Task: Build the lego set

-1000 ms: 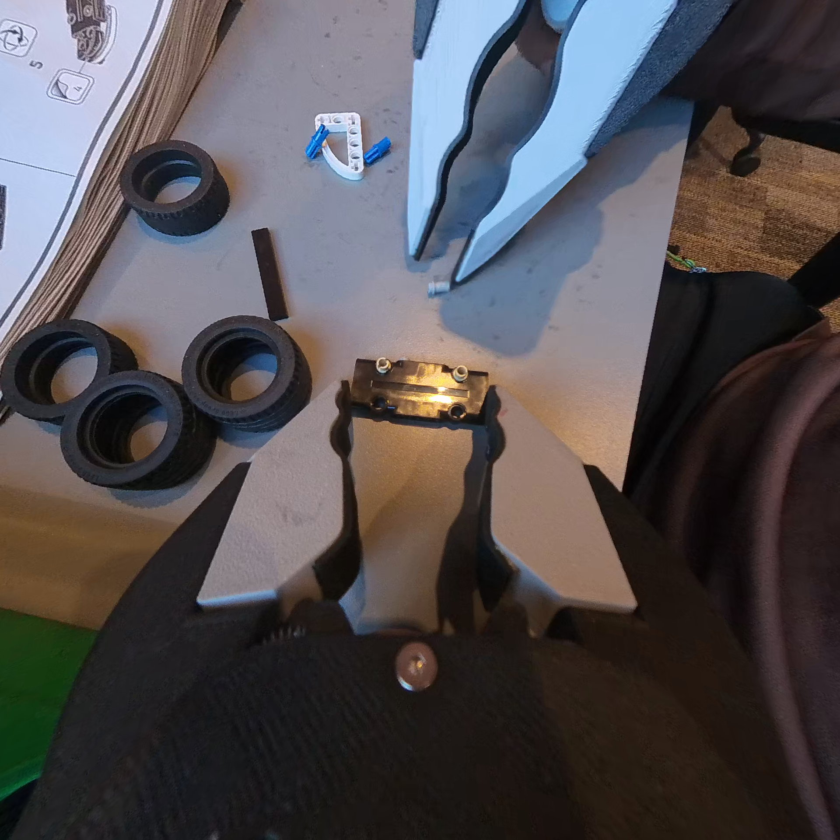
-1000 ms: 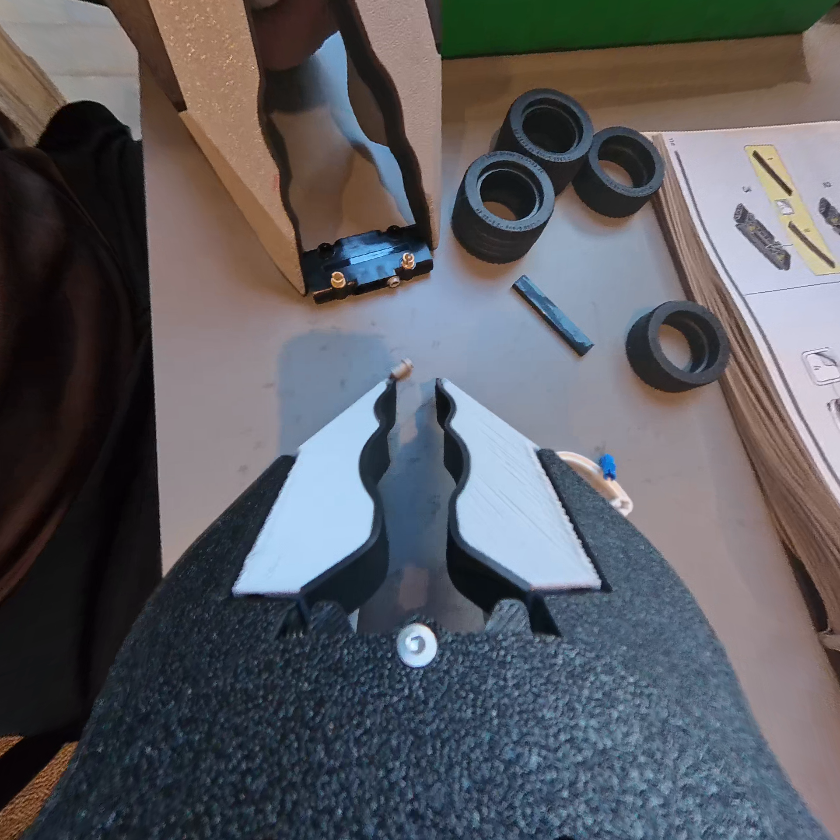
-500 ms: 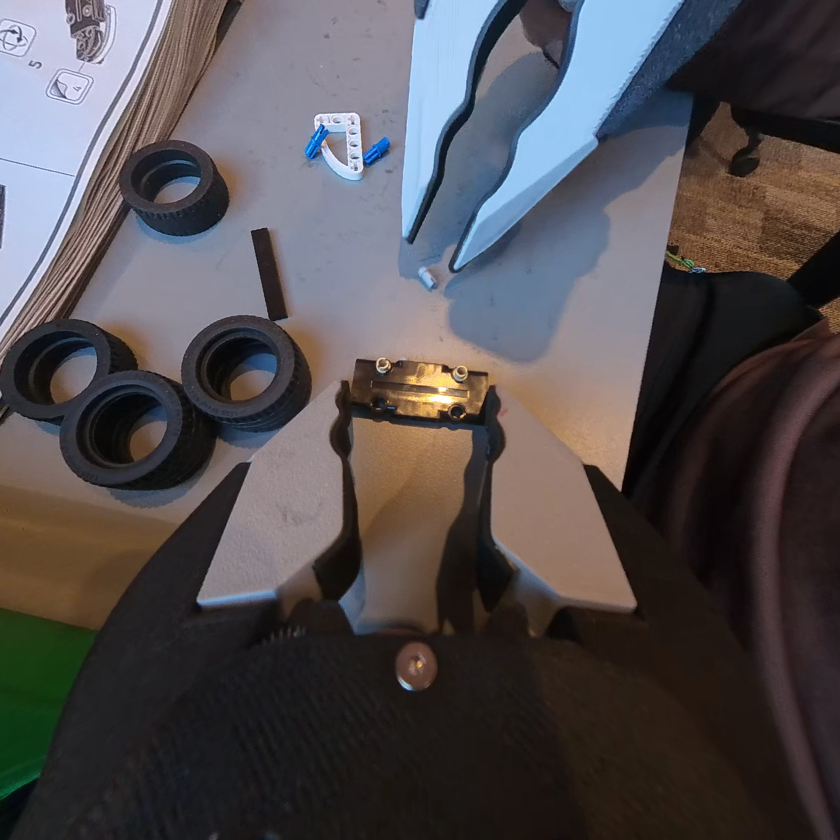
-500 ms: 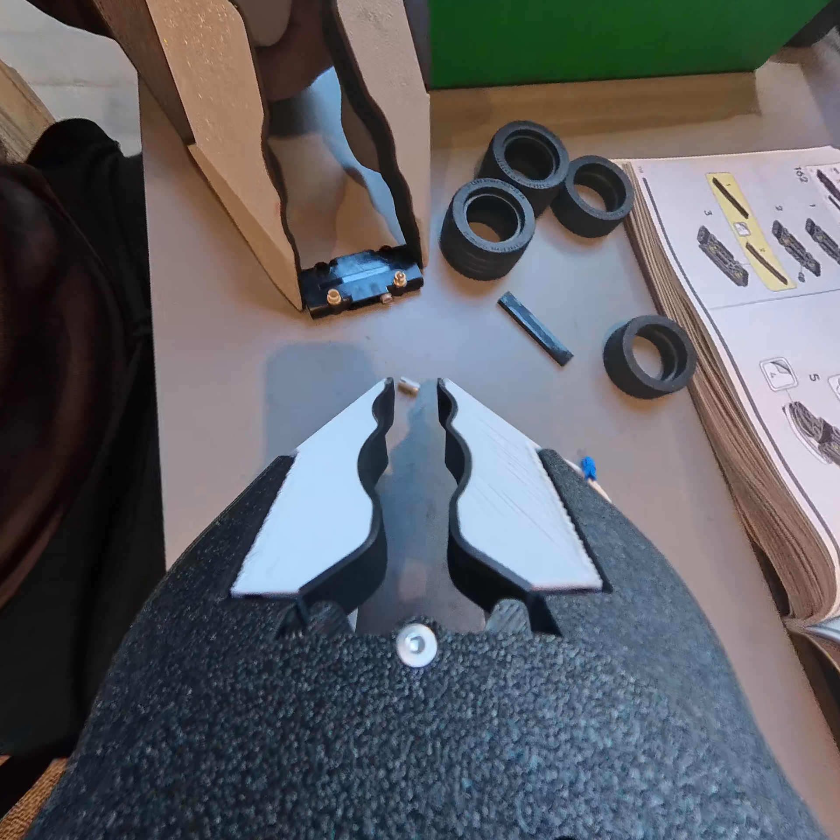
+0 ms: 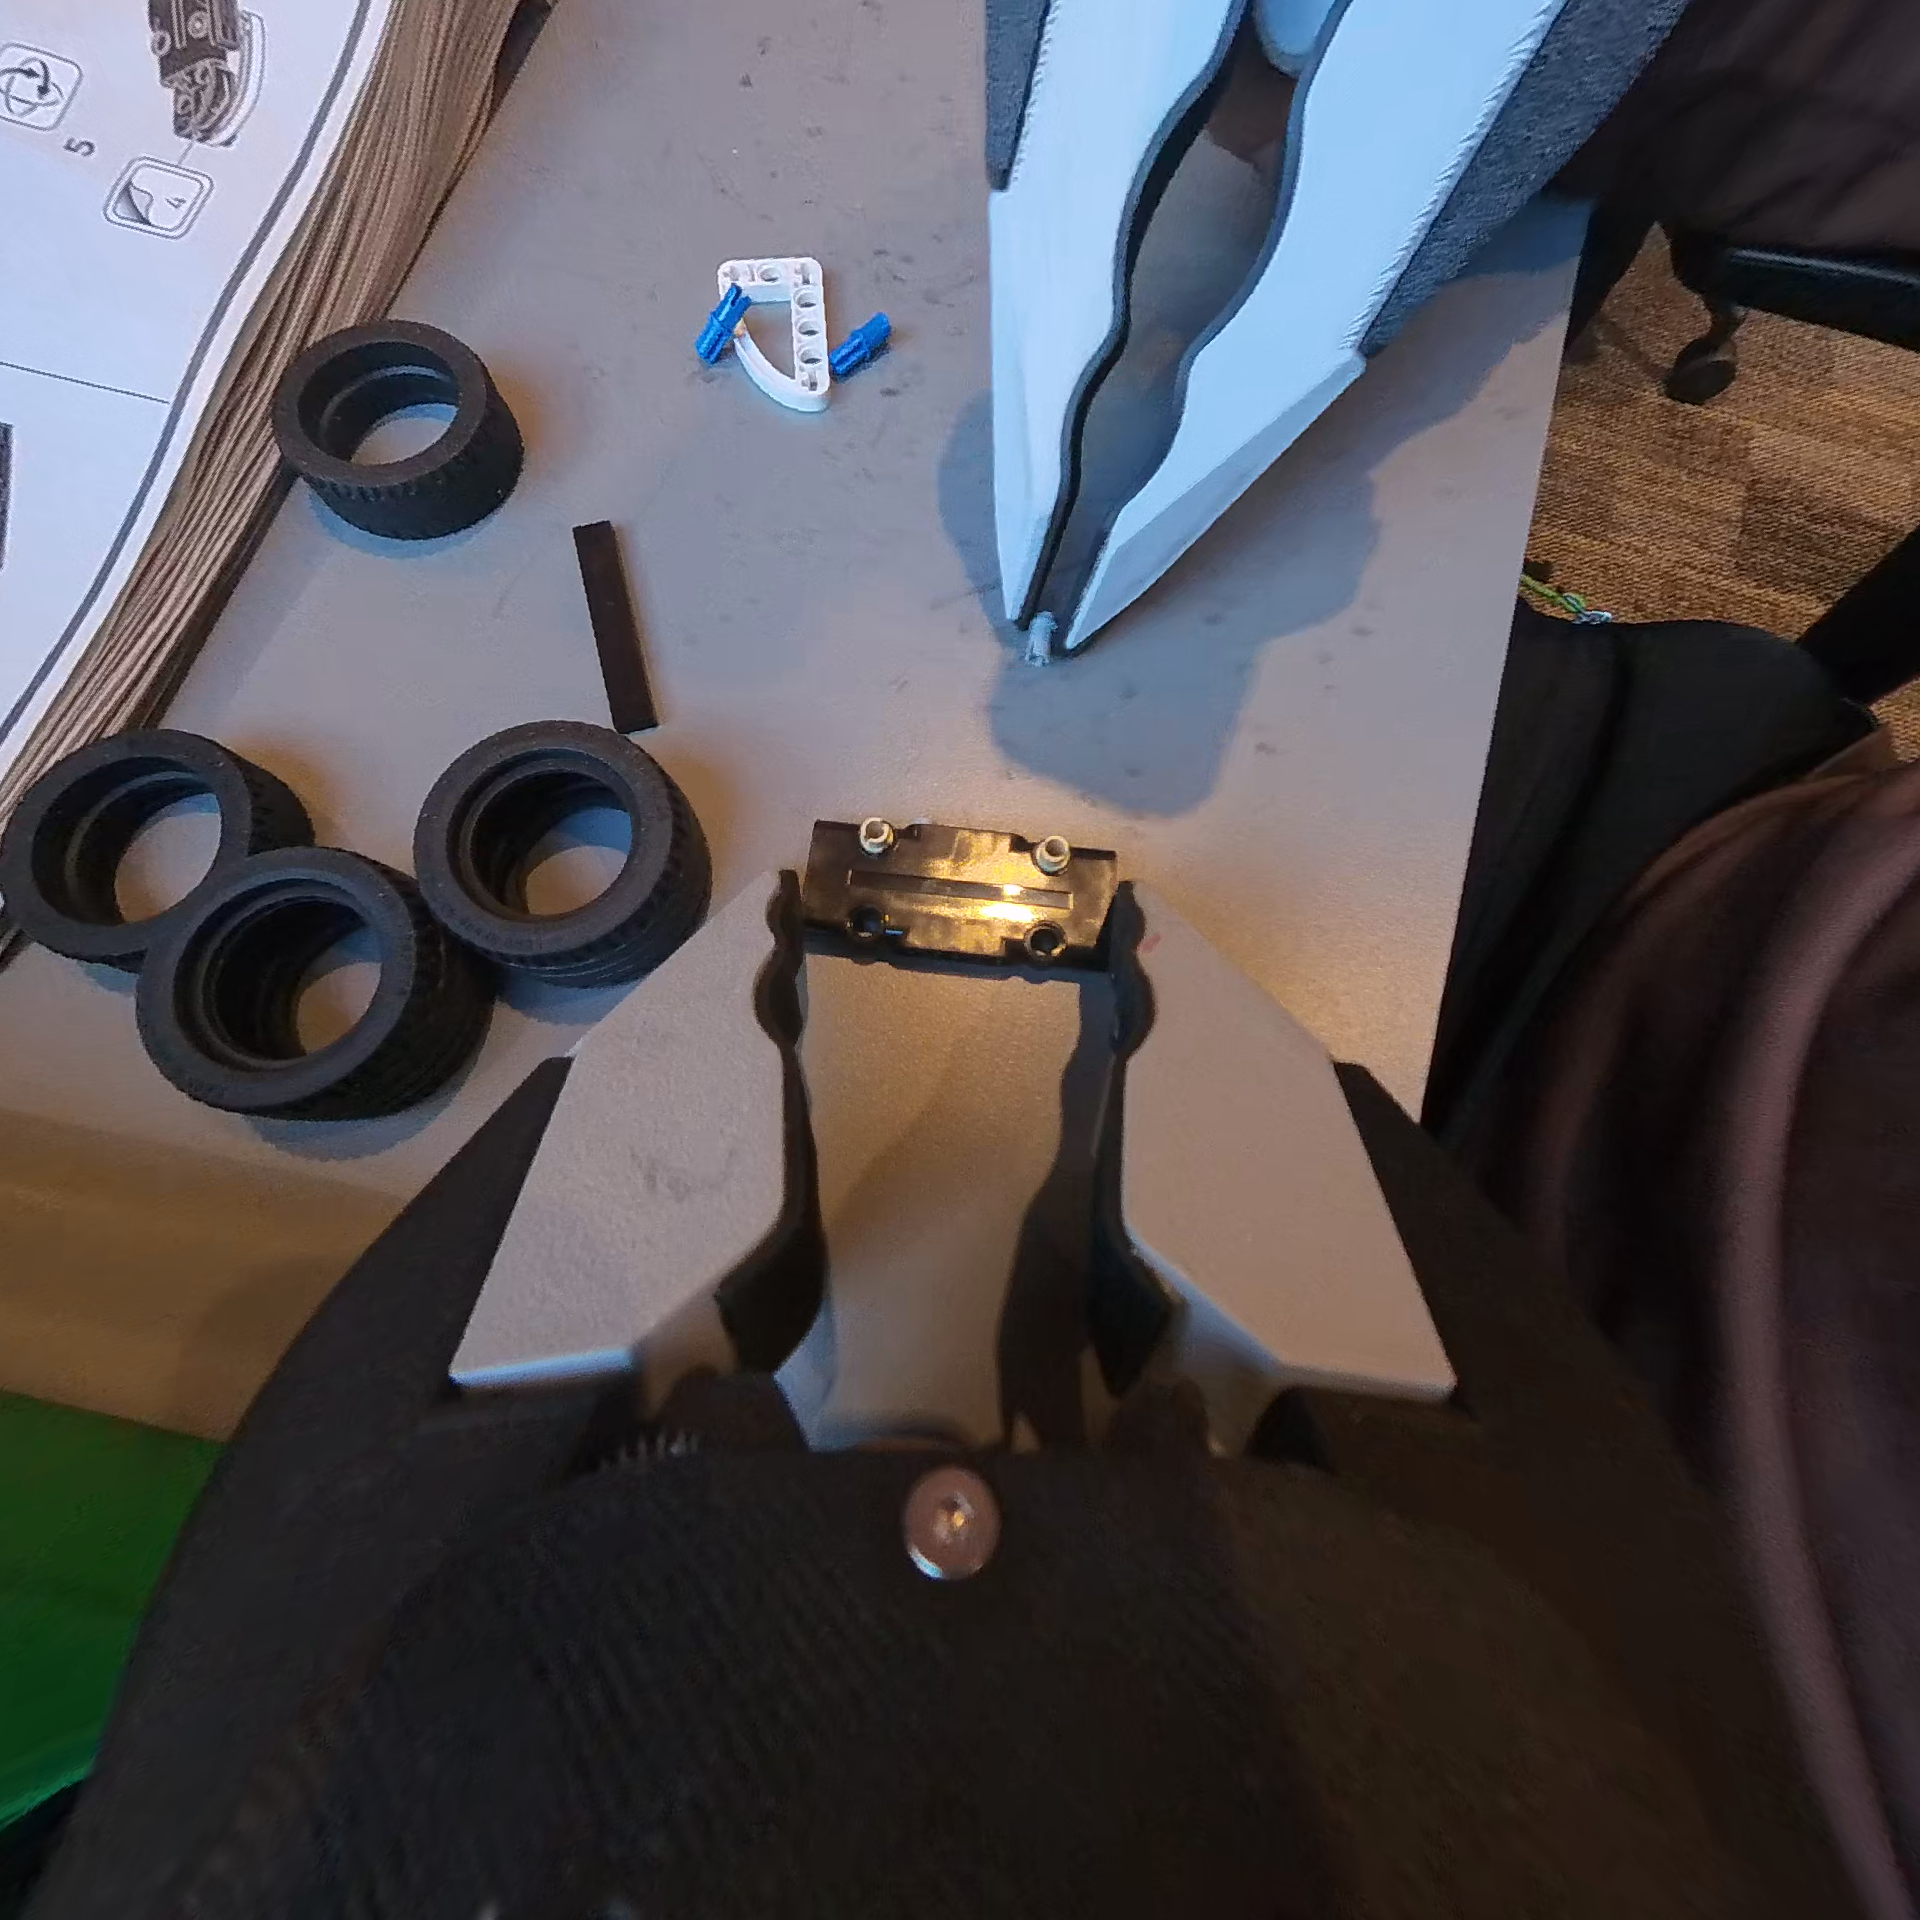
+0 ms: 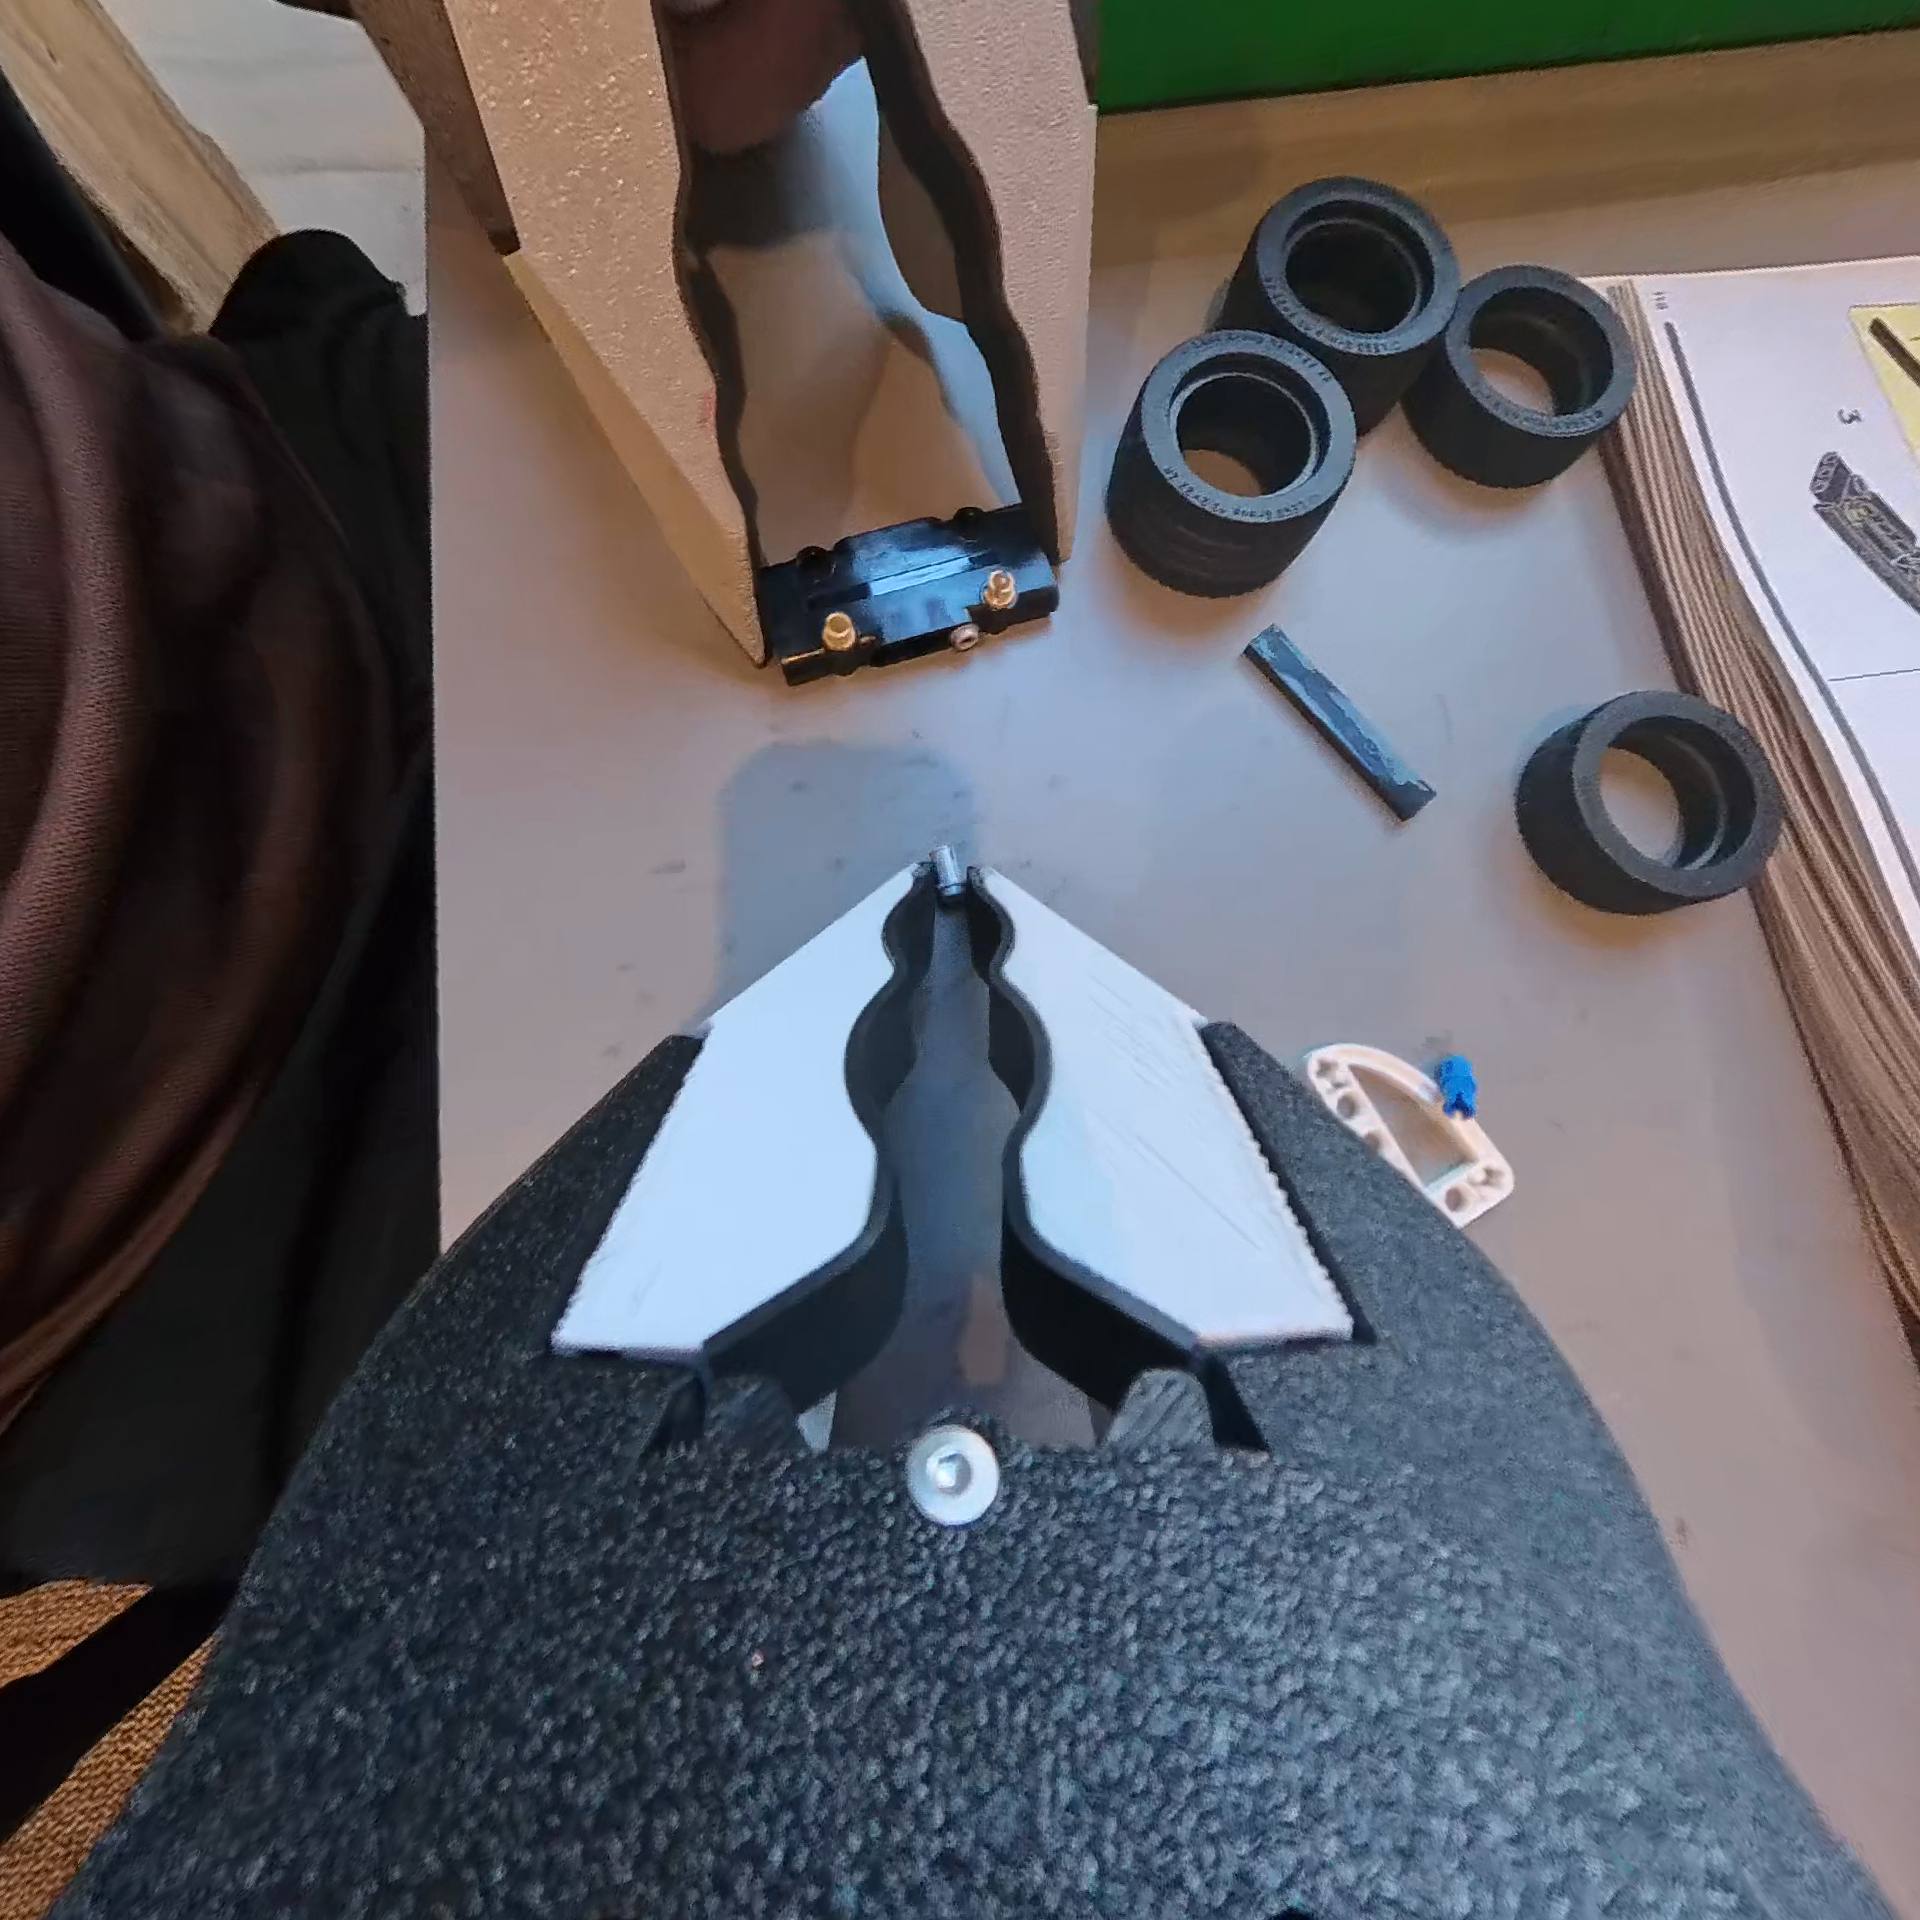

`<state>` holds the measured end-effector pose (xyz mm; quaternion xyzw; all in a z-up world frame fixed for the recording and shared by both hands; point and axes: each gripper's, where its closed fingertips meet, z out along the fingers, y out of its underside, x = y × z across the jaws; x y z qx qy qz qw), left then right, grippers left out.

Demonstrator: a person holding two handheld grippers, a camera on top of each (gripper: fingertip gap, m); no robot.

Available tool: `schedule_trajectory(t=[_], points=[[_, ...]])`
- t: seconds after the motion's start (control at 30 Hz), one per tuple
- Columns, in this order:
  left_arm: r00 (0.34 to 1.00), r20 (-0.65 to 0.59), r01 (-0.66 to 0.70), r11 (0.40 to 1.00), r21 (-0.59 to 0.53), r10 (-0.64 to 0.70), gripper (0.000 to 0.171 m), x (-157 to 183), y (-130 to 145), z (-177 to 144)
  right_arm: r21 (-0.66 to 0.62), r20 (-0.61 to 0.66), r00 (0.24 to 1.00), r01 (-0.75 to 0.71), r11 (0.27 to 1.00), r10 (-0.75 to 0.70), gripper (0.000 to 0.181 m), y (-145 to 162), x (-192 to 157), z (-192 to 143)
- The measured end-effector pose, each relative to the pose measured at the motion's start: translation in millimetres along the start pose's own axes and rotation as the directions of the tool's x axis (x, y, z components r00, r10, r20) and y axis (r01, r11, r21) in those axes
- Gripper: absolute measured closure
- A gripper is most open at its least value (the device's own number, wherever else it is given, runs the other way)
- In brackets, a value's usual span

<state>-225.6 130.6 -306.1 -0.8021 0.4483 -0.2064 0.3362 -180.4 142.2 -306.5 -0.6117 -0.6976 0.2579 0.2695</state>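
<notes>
Grey table (image 5: 831,540); black ridged tyres (image 5: 400,428); glossy black brick assembly (image 5: 961,902) with pale tan pins; flat black strip (image 5: 618,628); white curved beam (image 5: 788,335) with blue pins; small light-grey pin (image 6: 948,868); white-faced, black-lined tongs (image 6: 948,883) (textured black housing); printed white instruction booklet (image 5: 94,218), brown page edges.

printed step numbers on instruction booklet (image 5: 94,312) (open pages), faint embossed lettering on tyres (image 6: 1231,478)

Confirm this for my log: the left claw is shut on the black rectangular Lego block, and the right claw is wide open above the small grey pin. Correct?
Not quite. The right claw is shut on the small grey pin, as the right wrist view shows. The left claw is indeed shut on the black rectangular Lego block.
</notes>
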Motion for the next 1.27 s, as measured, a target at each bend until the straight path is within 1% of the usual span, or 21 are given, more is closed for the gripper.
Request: schedule_trajectory(t=[0.23,0.37,0.43,0.5,0.57,0.7,0.97,1.03,1.27], points=[[1.000,-0.004,0.005,1.000,0.001,-0.005,0.114,0,0,0,0.004,0.000,1.000,-0.017,1.000,0.017,0.173,4,-1,-3],[1.000,-0.003,0.003,1.000,0.001,-0.003,0.114,0,0,0,0.011,0.001,1.000,-0.003,1.000,0.003,0.170,2,0,-2],[1.000,-0.003,0.003,1.000,0.001,-0.003,0.114,0,0,0,0.016,0.022,1.000,-0.008,1.000,0.008,0.171,2,0,-1],[1.000,-0.003,0.003,1.000,0.001,-0.003,0.114,0,0,0,0.023,0.043,0.999,-0.016,1.000,0.015,0.175,2,-2,-1],[1.000,-0.002,0.002,1.000,0.001,-0.002,0.114,0,0,0,0.031,0.041,0.999,-0.015,0.999,0.014,0.177,1,-3,0],[1.000,-0.003,0.003,1.000,0.001,-0.003,0.114,0,0,0,0.035,0.040,0.999,-0.027,0.999,0.025,0.173,1,-1,0],[1.000,-0.002,0.002,1.000,0.001,-0.002,0.114,0,0,0,0.038,0.058,0.998,-0.037,0.999,0.034,0.174,0,-2,1],[1.000,-0.003,0.000,1.000,0.001,0.000,0.114,0,0,0,0.040,0.064,0.997,-0.041,0.998,0.038,0.176,-1,-3,2],[0.999,-0.024,-0.028,1.000,-0.002,0.028,0.114,6,0,1,0.044,0.082,0.996,-0.036,0.998,0.033,0.177,-13,-15,11]])
